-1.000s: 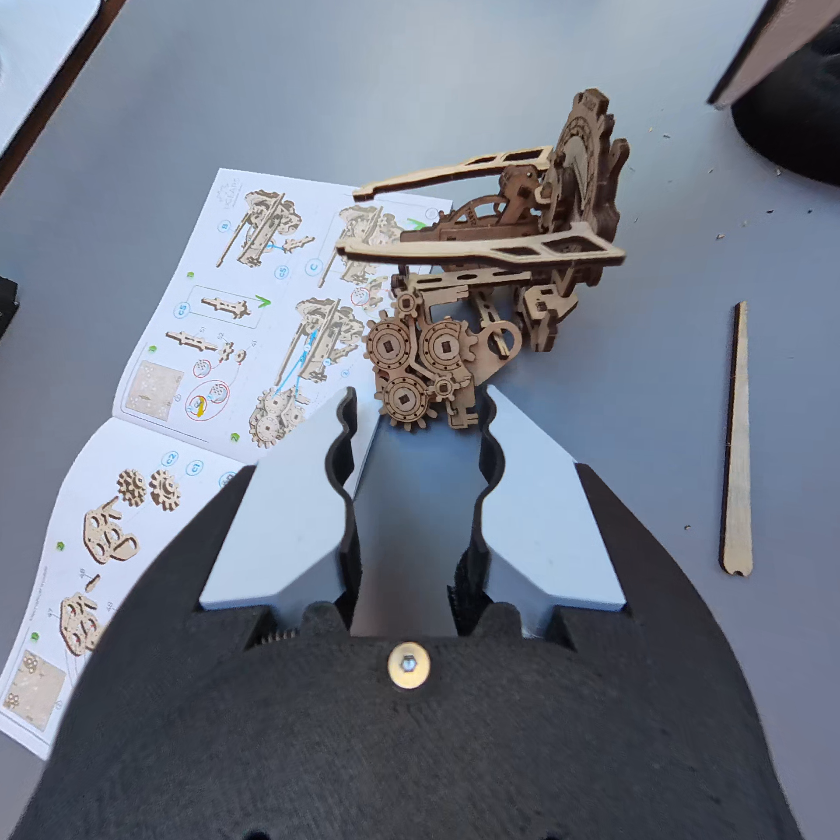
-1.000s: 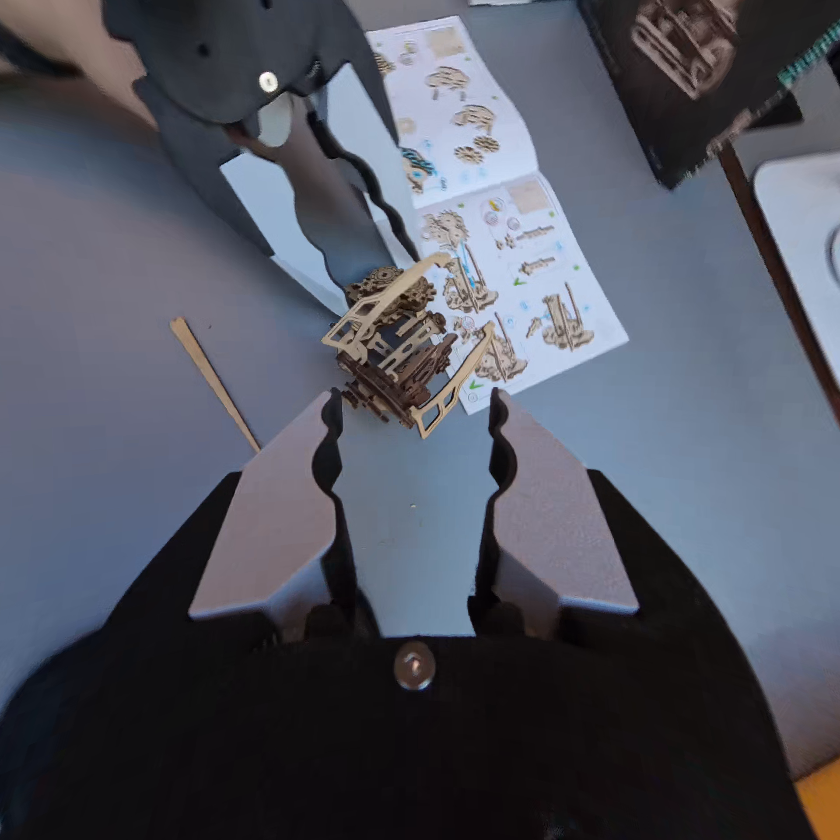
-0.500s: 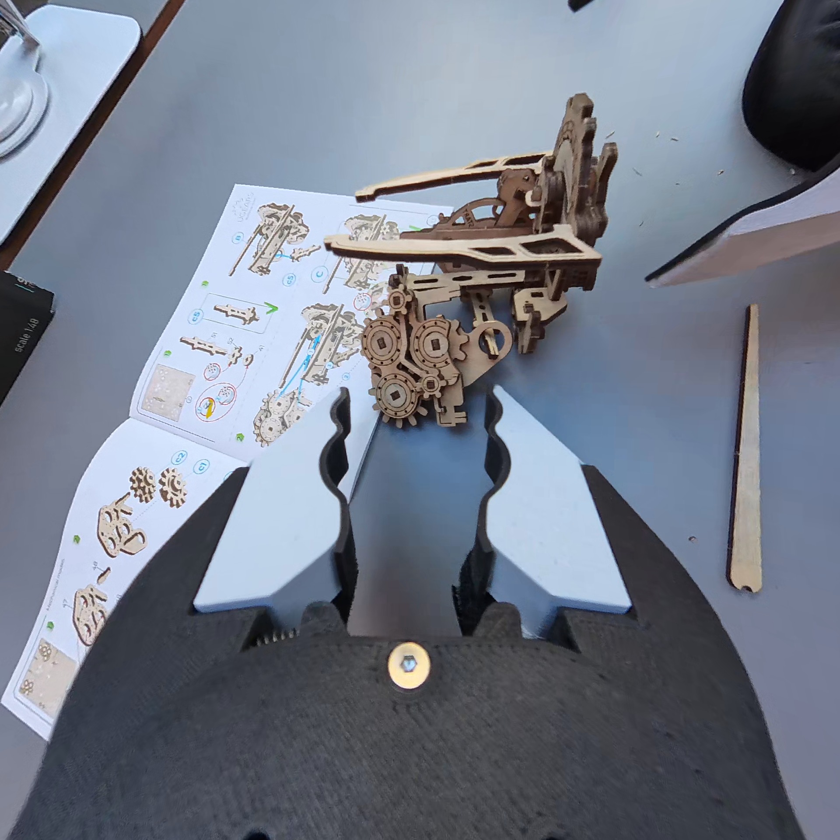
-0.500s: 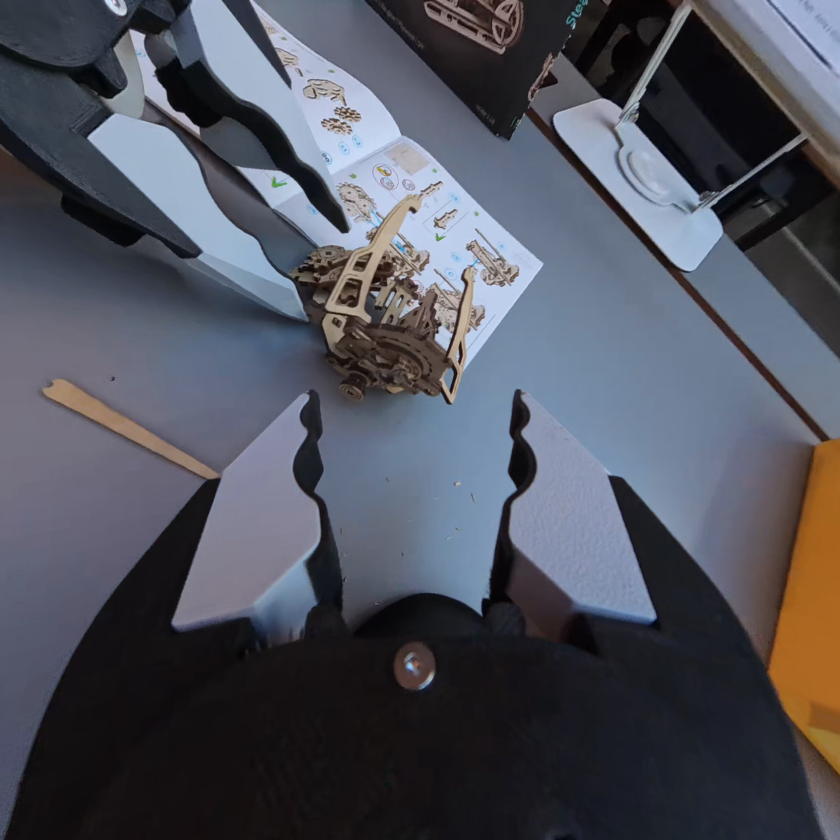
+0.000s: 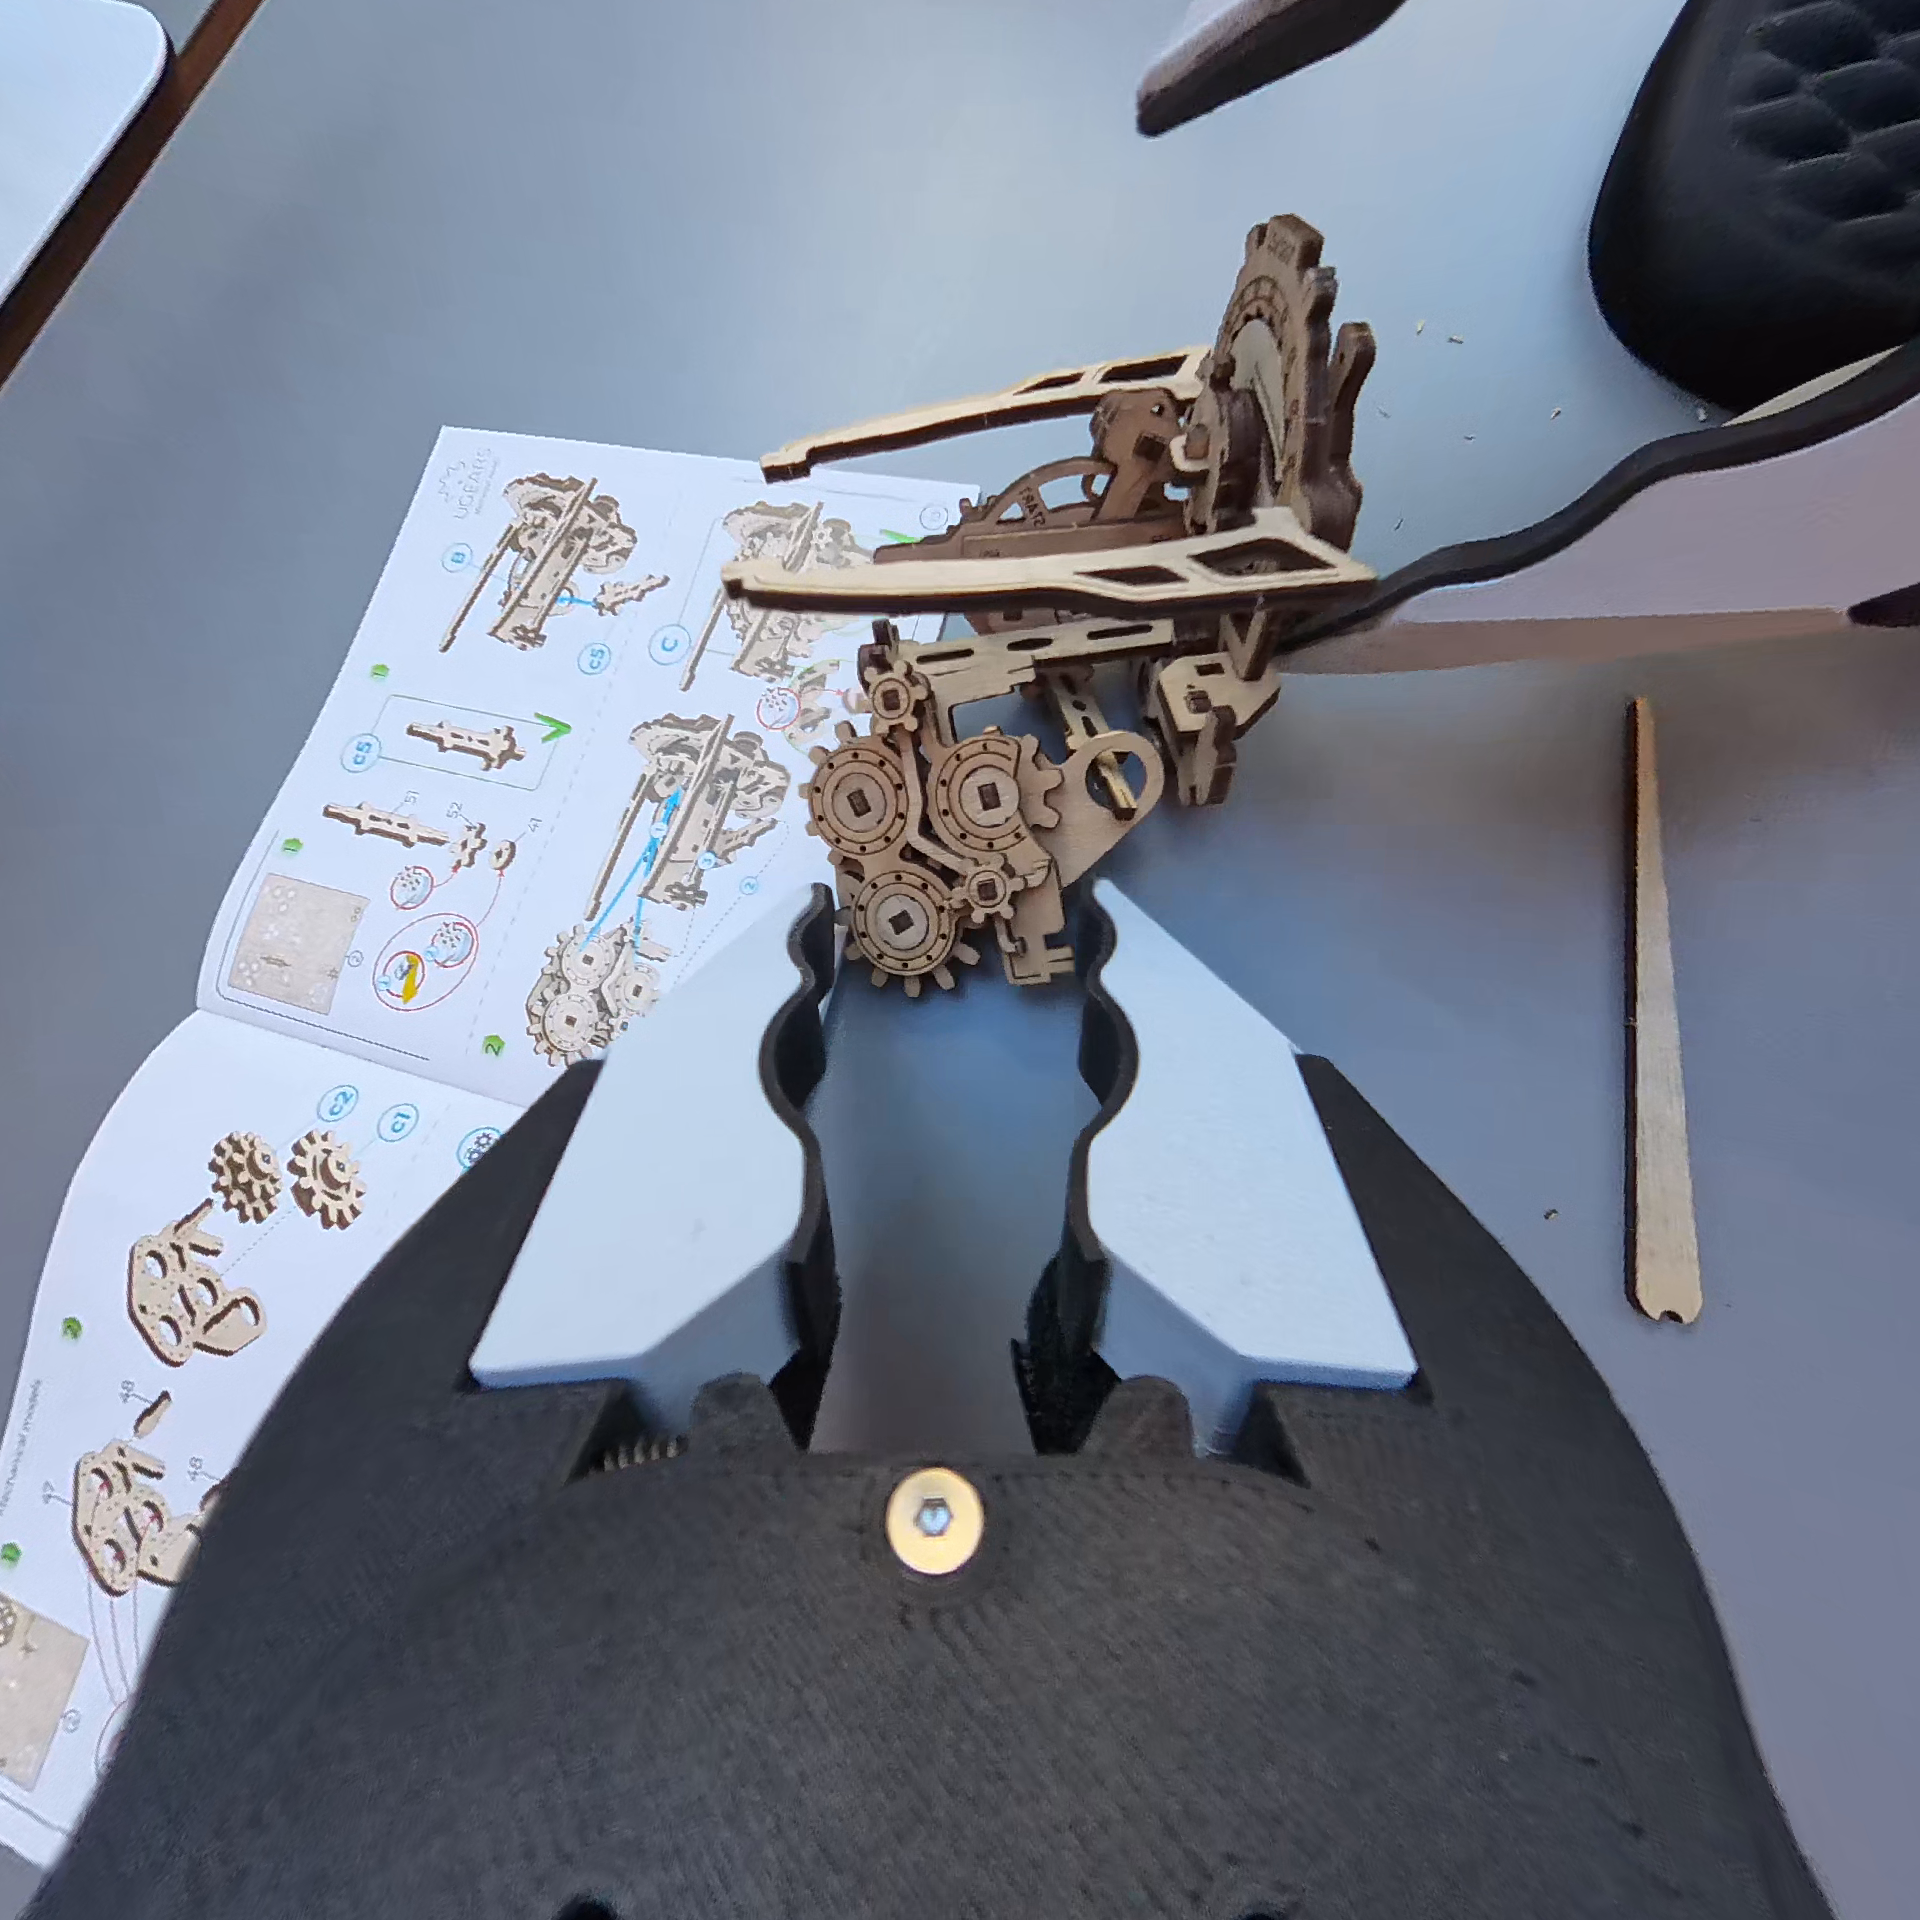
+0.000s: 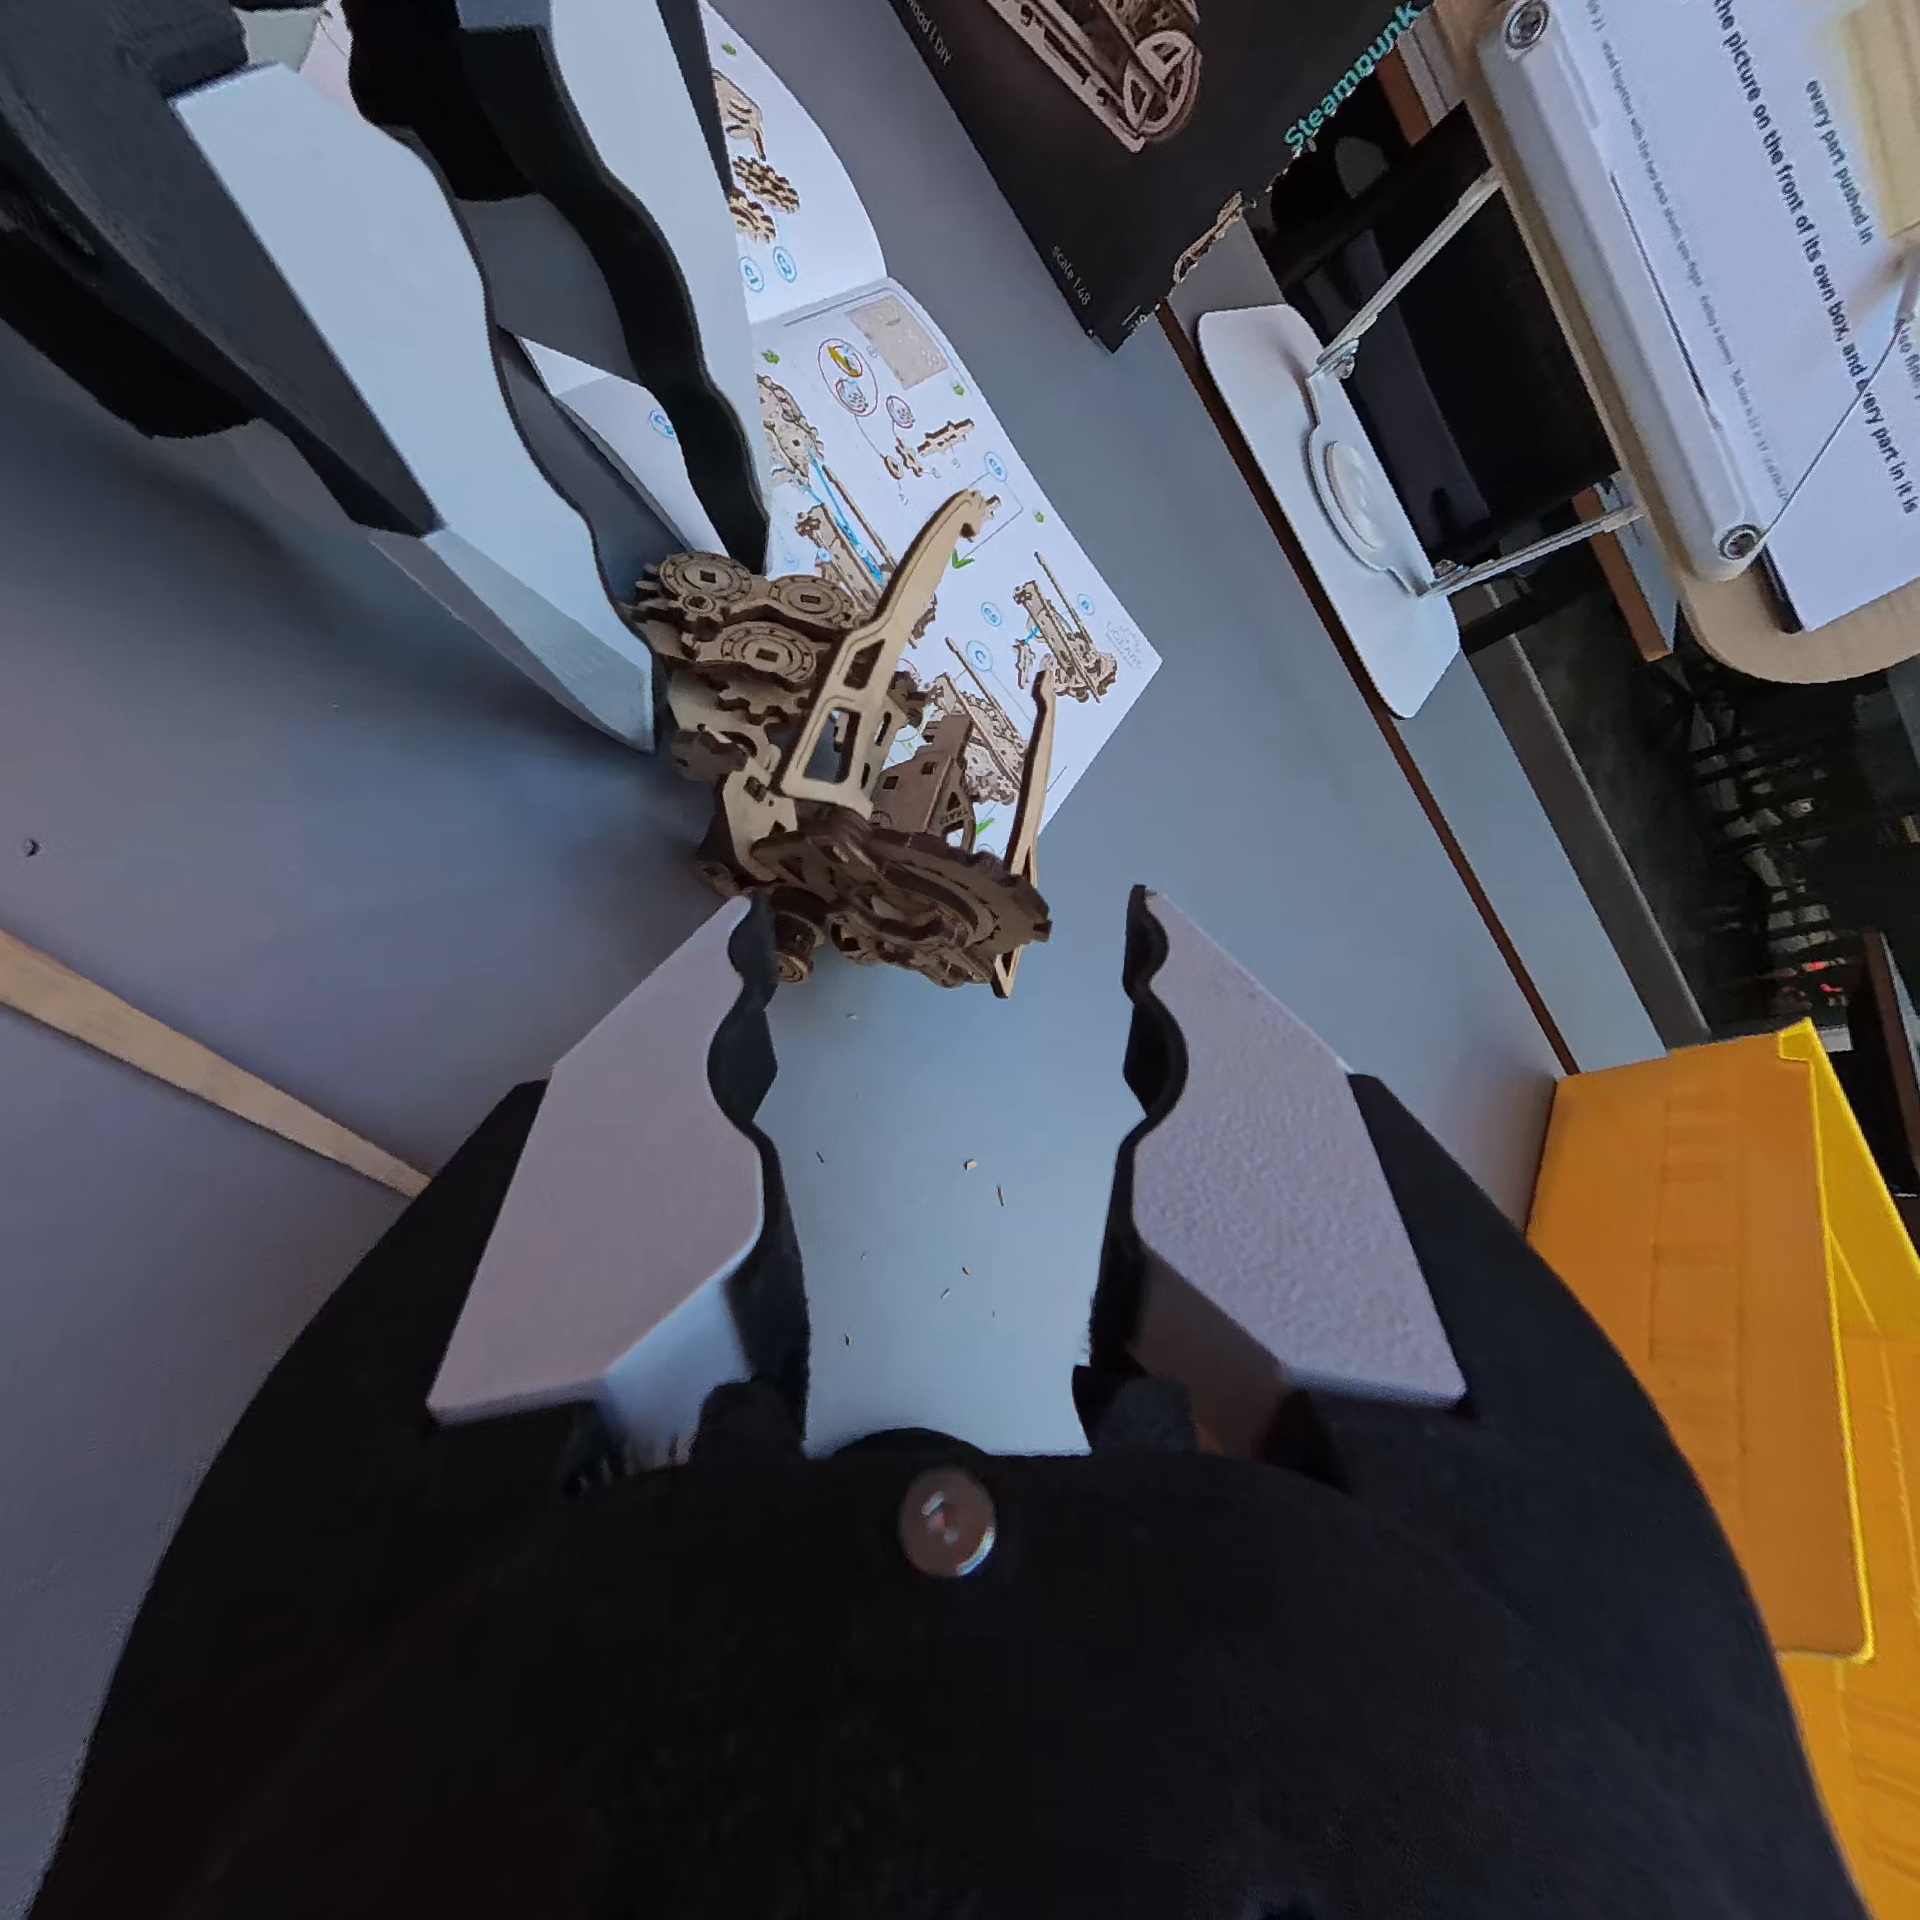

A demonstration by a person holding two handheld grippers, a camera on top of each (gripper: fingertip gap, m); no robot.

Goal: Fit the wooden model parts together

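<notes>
Both grippers are spread and empty, closing on the model from opposite ends. Table (image 5: 520,260) is grey, with the instruction sheet (image 5: 488,748) lying flat at 9 to 10 o'clock of the left gripper (image 5: 956,914). Wooden model (image 5: 1049,665) stands on the table at 12 o'clock of the left gripper, half over the sheet's edge; its long axis runs about 9 to 3 in the left wrist view, two pale arms pointing toward 9, big toothed disc at the 3 end. Gear cluster (image 5: 925,842) hangs low at the near side, just ahead of the left fingertips, partly between them. Right gripper (image 6: 945,914) has the disc end at 12 o'clock, its left fingertip (image 6: 743,935) touching or nearly touching the model's base; can't tell which. Left looks slightly nearer a usable grip: gears sit inside its gap. Judgement: next move is left pinching the gear block while right steadies the disc end. Loose wooden stick (image 5: 1657,997) lies at 3 o'clock of the left gripper, well apart, long axis 12 to 6.
</notes>
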